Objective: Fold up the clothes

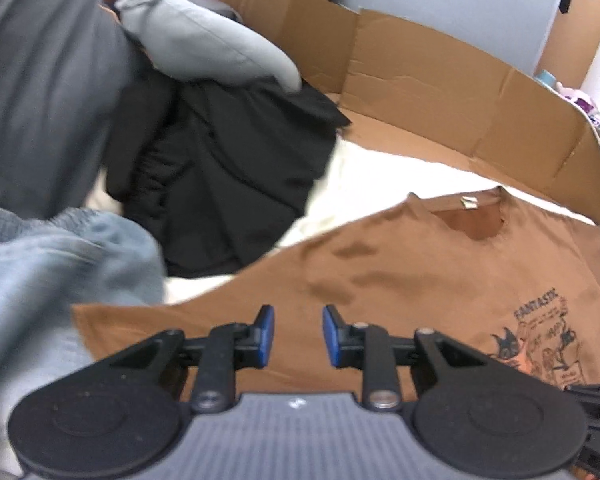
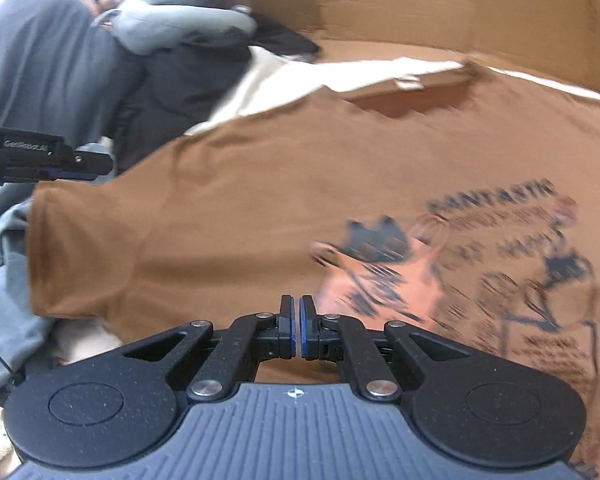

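A: Left wrist view. The left tool (image 1: 298, 336) hangs at lower centre, its blue pads (image 1: 266, 334) standing apart with nothing between them. Beneath lies the brown T-shirt (image 1: 400, 280), spread flat across the lower right, collar toward the upper right, black print at the right edge.

B: Surroundings?

A: A black garment (image 1: 228, 176) is heaped at centre left, grey clothing (image 1: 40, 100) beside it, a cardboard wall (image 1: 440, 92) along the top.

B: Right wrist view?

A: The right tool (image 2: 298, 330) sits at lower centre, pads drawn together, gripping nothing. The shirt (image 2: 260, 208) fills the middle of the frame, blurred, its sleeve at lower left. The left tool (image 2: 80, 166) enters from the left edge, above that sleeve; whether it touches cannot be told.
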`<move>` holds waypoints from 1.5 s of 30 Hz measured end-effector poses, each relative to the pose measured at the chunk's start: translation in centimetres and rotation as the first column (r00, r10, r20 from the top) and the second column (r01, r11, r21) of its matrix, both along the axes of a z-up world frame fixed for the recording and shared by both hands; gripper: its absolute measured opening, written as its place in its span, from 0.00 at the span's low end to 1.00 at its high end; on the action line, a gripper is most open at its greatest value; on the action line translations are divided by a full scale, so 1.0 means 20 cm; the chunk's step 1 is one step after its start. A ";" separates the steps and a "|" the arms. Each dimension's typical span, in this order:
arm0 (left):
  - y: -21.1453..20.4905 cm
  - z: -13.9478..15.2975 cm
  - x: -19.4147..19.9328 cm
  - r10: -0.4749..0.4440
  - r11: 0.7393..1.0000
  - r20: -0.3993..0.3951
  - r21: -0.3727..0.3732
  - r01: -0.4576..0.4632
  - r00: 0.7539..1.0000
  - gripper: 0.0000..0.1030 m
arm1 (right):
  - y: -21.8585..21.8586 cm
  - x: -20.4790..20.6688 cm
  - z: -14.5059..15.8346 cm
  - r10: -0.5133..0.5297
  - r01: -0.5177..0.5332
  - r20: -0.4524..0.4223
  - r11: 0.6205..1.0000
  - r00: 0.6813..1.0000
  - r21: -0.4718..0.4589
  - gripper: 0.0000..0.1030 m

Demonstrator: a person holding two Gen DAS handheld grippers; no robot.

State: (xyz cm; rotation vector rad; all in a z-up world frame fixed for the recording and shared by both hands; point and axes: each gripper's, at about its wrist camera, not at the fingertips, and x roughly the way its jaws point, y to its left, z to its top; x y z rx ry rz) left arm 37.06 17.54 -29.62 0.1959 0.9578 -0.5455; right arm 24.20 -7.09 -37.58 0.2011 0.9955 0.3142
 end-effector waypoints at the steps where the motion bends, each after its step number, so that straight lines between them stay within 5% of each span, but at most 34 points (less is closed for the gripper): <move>1: -0.02 -0.02 -0.02 -0.008 1.000 -0.005 -0.002 0.008 1.000 0.27 | -0.02 -0.01 0.00 -0.010 0.010 -0.006 1.000 1.000 -0.006 0.02; 15: -0.27 -0.38 -0.43 -0.124 0.992 -0.127 -0.024 0.122 0.984 0.27 | -0.18 -0.27 -0.14 -0.050 0.047 -0.144 0.999 0.988 -0.025 0.05; 24: -0.27 -0.49 -0.49 -0.118 0.981 -0.190 0.130 0.144 0.975 0.26 | -0.27 -0.29 -0.06 -0.016 0.024 -0.176 0.999 0.984 0.045 0.10; 26: -0.25 -0.46 -0.48 -0.114 0.979 -0.198 0.142 0.144 0.974 0.26 | -0.31 -0.29 -0.04 -0.037 0.045 -0.164 0.998 0.986 0.046 0.20; 36: -0.40 -0.22 -0.20 -0.079 0.991 -0.065 0.100 0.085 0.995 0.26 | -0.56 -0.24 -0.05 -0.139 0.140 -0.127 0.990 0.982 0.003 0.25; 45: -0.57 -0.34 0.22 0.113 0.992 -0.077 0.072 -0.107 0.991 0.25 | -0.71 -0.27 -0.03 -0.197 0.198 -0.070 0.980 0.978 0.002 0.25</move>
